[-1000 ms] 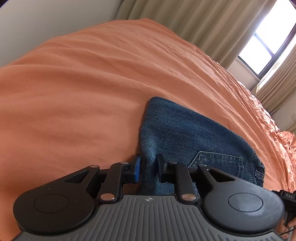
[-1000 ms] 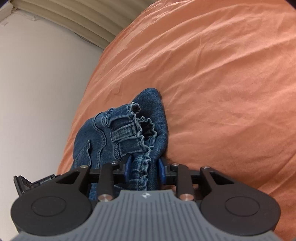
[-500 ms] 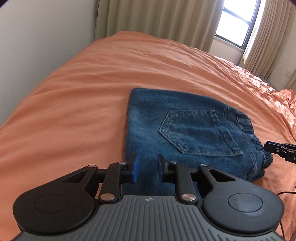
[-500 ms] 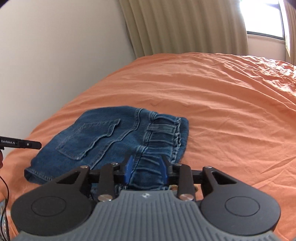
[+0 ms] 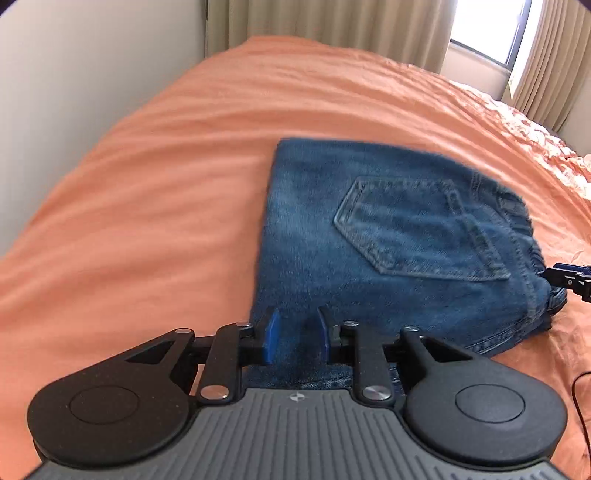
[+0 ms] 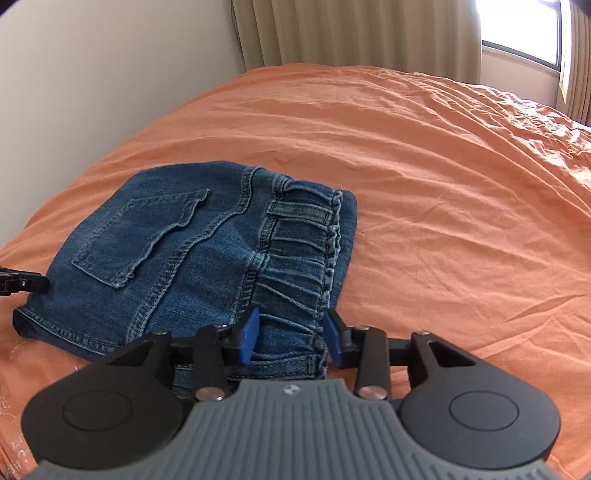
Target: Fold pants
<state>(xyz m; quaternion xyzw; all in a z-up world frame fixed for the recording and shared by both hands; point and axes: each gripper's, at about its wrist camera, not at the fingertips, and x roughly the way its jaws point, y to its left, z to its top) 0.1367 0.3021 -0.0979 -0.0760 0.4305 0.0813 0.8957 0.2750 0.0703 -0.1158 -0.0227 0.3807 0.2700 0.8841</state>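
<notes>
Folded blue denim pants (image 5: 388,236) lie flat on the orange bedsheet (image 5: 147,221), back pocket up. My left gripper (image 5: 295,332) is open, its blue pads just above the near folded edge, holding nothing. In the right wrist view the pants (image 6: 192,240) show their elastic waistband toward me. My right gripper (image 6: 291,334) is open over the waistband edge, pads apart and not pinching it. Each gripper's tip shows at the other view's edge: the right one (image 5: 569,278) and the left one (image 6: 22,284).
A pale wall (image 5: 74,74) runs along the bed's left side. Beige curtains (image 5: 332,22) and a bright window (image 5: 487,26) stand behind the bed. The sheet is crumpled at the far right (image 5: 546,140). A thin black cable (image 5: 580,391) hangs at the right.
Both grippers let go of the denim and pulled back. The pants, lifted and bunched a second ago, now lie flat as a folded stack. The right jaws opened wider.
</notes>
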